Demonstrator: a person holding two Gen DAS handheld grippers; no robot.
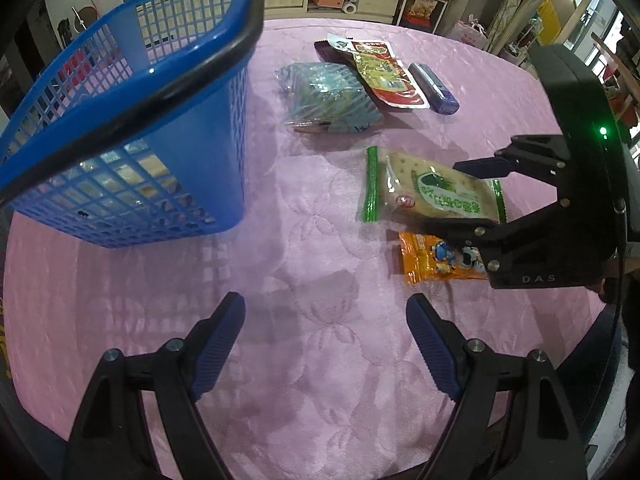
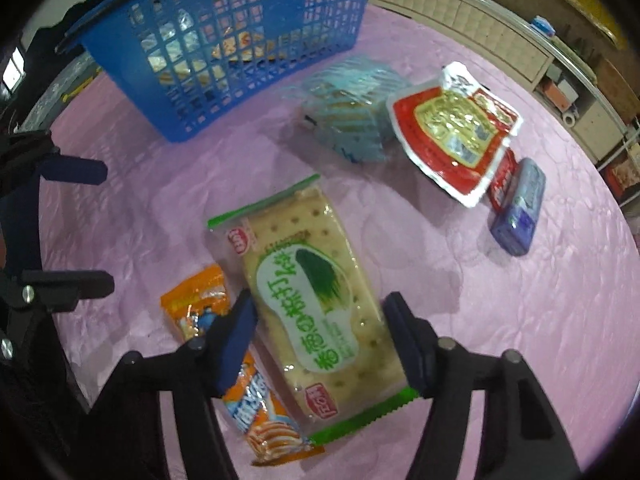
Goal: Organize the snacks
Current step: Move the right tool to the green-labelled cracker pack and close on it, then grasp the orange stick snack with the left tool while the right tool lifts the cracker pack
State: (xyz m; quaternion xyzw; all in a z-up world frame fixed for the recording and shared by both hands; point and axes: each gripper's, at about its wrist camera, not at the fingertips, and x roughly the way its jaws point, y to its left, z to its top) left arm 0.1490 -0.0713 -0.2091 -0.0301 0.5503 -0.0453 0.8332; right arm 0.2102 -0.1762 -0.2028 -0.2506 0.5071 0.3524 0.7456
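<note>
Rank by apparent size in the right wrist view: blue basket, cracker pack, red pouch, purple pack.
1. blue basket, though cut off at the top.
2. cracker pack, enlarged by nearness to the camera.
3. red pouch.
4. purple pack.

My left wrist camera looks steeply down from some height over the pink tablecloth (image 1: 312, 272), with the blue basket (image 1: 132, 128) at its left. My right wrist camera sits lower and closer, right over the cracker packet (image 2: 316, 300). Both views share that packet, the basket and the other snacks beyond.
</note>
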